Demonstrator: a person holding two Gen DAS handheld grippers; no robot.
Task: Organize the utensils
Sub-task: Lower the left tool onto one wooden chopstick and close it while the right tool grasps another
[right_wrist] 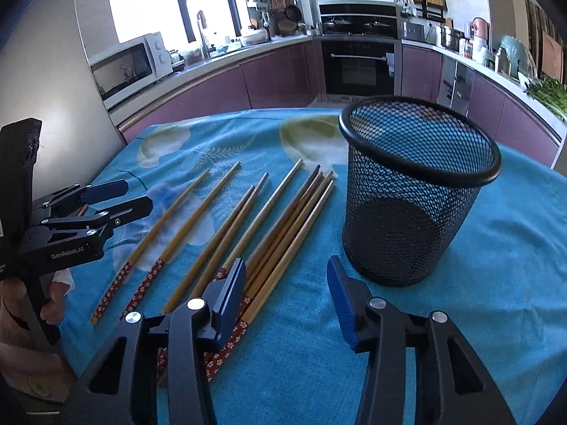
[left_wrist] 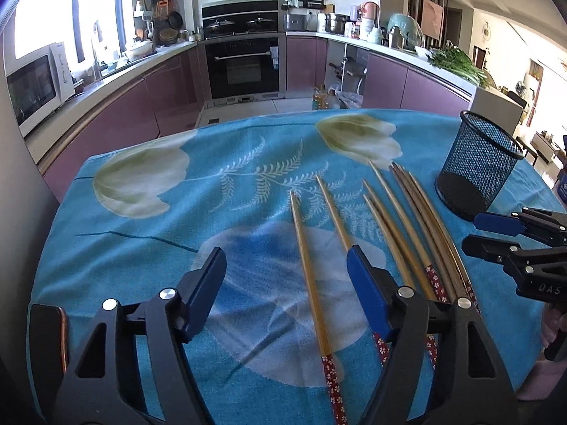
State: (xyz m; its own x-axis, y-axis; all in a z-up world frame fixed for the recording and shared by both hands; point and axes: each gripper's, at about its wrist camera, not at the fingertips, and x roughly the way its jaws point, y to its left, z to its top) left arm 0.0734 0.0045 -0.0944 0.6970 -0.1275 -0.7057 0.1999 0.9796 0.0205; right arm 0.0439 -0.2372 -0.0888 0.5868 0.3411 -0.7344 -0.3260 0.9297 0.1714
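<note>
Several chopsticks [right_wrist: 226, 226] mid-cloth, mesh cup [right_wrist: 418, 198] beside; blue cloth [right_wrist: 478, 318] bare rightward

chopsticks [right_wrist: 226, 226]: wood, matt | cup [right_wrist: 418, 212]: blk metal mesh | cloth [left_wrist: 141, 248]: soft terry | pads [left_wrist: 205, 294]: blue, matt
</note>
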